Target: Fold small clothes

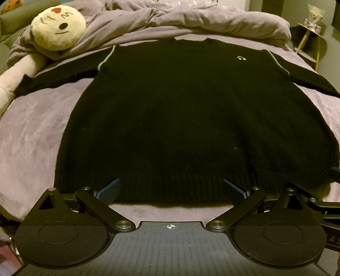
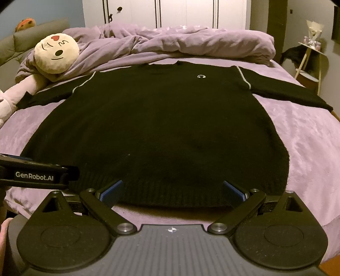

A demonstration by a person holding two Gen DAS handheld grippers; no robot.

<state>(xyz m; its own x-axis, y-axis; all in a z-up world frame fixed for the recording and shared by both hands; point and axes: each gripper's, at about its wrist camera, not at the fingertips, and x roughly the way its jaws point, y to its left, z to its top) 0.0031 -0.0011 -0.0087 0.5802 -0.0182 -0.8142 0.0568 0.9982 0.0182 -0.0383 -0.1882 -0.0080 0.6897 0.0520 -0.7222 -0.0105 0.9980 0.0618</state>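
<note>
- Left wrist view: the sweater (image 1: 170,118) lies flat and face up on the bed (image 1: 31,135), hem at the near edge, collar toward the far edge, sleeves spread toward the left and right edges. Laid out this way, I judge it ready for a first fold.
- The left gripper (image 1: 171,189) hangs just over the hem with its jaws released and spread wide, nothing between them. The blue pads (image 1: 109,191) flank the ribbed band, probably lined up for a pinch there.
- The knit is black, fuzzy and thick, with a ribbed hem, pale piping along each shoulder seam and a small white logo (image 1: 241,58) on the chest. The bed cover is lilac plush, soft enough to let the jaws dig under the hem.
- A round cream plush (image 1: 58,28) with a stitched face rests at the far left corner, against the rumpled duvet (image 1: 191,19), well apart from the sweater body.
- Right wrist view: the right gripper (image 2: 172,190) is likewise over the hem, nearer the sweater's right side, jaws released and empty.
- The left gripper's body enters from the left edge of this view, just over the hem's left part, so the two tools sit side by side along the near edge.
- The right sleeve (image 2: 291,93) lies straight toward the bed's right edge.
</note>
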